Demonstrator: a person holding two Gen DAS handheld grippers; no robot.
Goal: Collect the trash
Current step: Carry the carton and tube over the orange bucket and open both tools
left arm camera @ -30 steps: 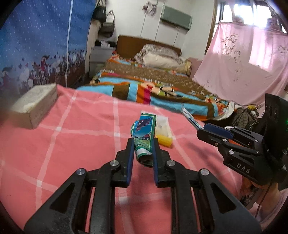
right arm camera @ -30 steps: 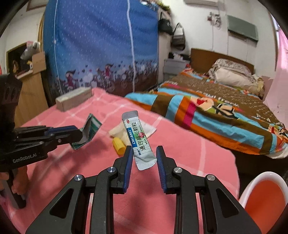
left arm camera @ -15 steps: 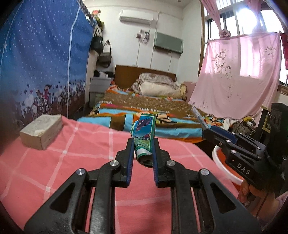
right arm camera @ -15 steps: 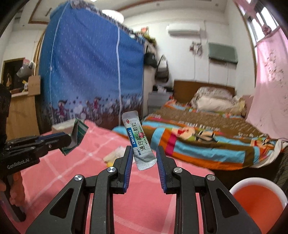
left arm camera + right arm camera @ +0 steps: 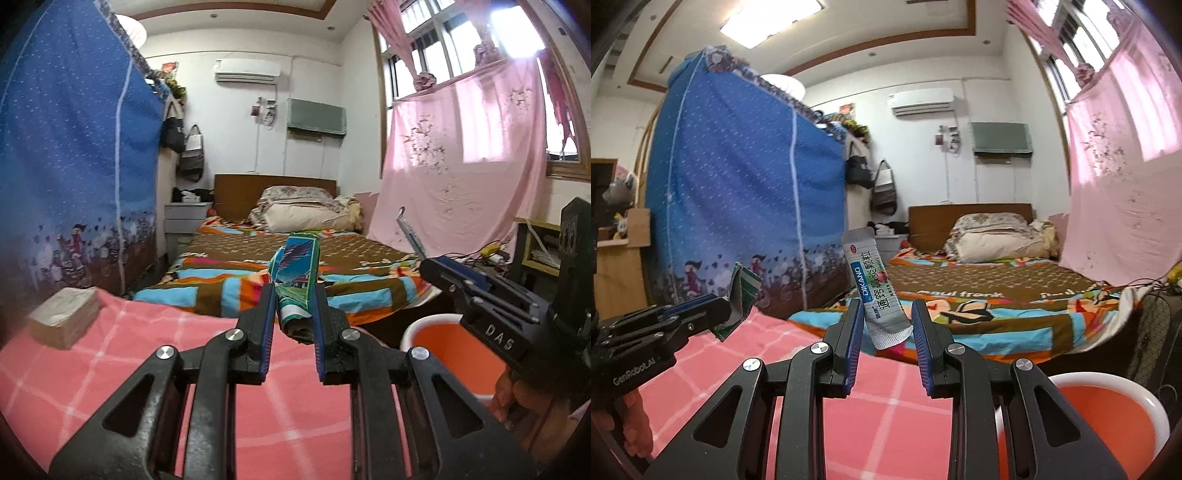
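Trash: left gripper (image 5: 293,295) clamps a crumpled green wrapper (image 5: 297,280); right gripper (image 5: 886,321) pinches a grey sachet (image 5: 875,291), printed face visible only in its own view. Both have risen above the pink desk (image 5: 92,376), nearer the orange bin (image 5: 1108,417).

- Daylight comes through the window (image 5: 480,48) at upper right; panes blow out to white glare.
- Pink curtain (image 5: 454,155) glows, lit from behind.
- Ceiling light panel (image 5: 772,16) is on, overexposed.
- Room evenly bright; shadows soft and faint.
- Strong fisheye bend: walls and ceiling trim curve; black vignette in the corners.
- Blue fabric wardrobe (image 5: 738,192) looks soft and slightly smeared in the right wrist view.
- Left edge of the left wrist view is blurred and dark.
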